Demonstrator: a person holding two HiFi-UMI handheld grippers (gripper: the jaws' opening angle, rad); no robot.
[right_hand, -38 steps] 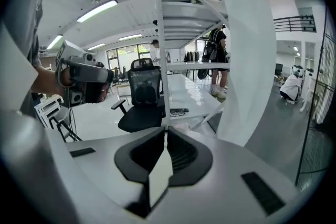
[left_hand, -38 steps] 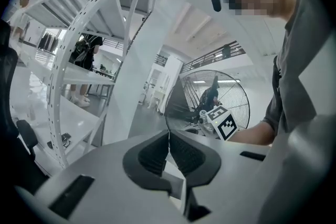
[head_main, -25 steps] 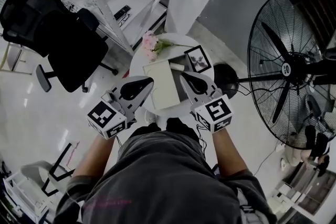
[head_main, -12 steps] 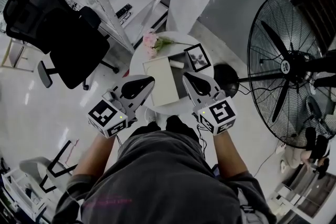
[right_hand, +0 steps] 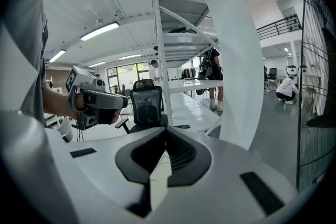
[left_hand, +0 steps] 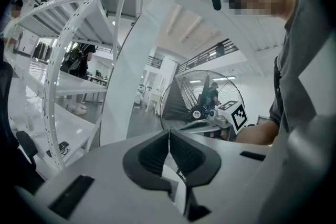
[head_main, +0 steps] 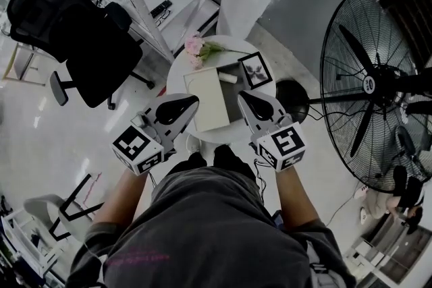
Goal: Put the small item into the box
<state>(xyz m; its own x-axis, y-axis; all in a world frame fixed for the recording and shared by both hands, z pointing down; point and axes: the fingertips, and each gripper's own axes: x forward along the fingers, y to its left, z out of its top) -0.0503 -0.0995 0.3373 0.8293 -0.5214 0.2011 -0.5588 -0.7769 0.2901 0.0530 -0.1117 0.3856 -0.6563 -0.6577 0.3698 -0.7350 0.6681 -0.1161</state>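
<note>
Head view, nearest first: grey shirt (head_main: 216,226) fills the bottom of the frame, with both forearms reaching out from it.

Left gripper (head_main: 194,100): held over the near left edge of the small round table (head_main: 177,81), tip toward the box. In its own view the jaws are pressed together tip to tip, with nothing between them.

Right gripper (head_main: 240,95): over the near right edge of the table, just beside the right side of the box. Jaws fully together in its own view, nothing caught in them. Neither gripper touches anything on the table.

Box (head_main: 208,103): pale and flat, lying on the table between the two grippers, long side running away from the person.

Small item (head_main: 228,78): a short pale roll lying on the tabletop outside the box, near its far right corner, between the box and the picture frame (head_main: 255,70). It is too small to say more. Neither gripper is at it.

The frame lies at the far right of the table, and a pink flower sprig (head_main: 197,49) is at the far left edge.

Beyond the table, a black disc base (head_main: 291,96) sits on the floor just to the right. A large black floor fan (head_main: 375,85) is at far right. A black office chair (head_main: 67,27) is at far left, and a white metal rack (head_main: 135,0) runs between the chair and the table.
</note>
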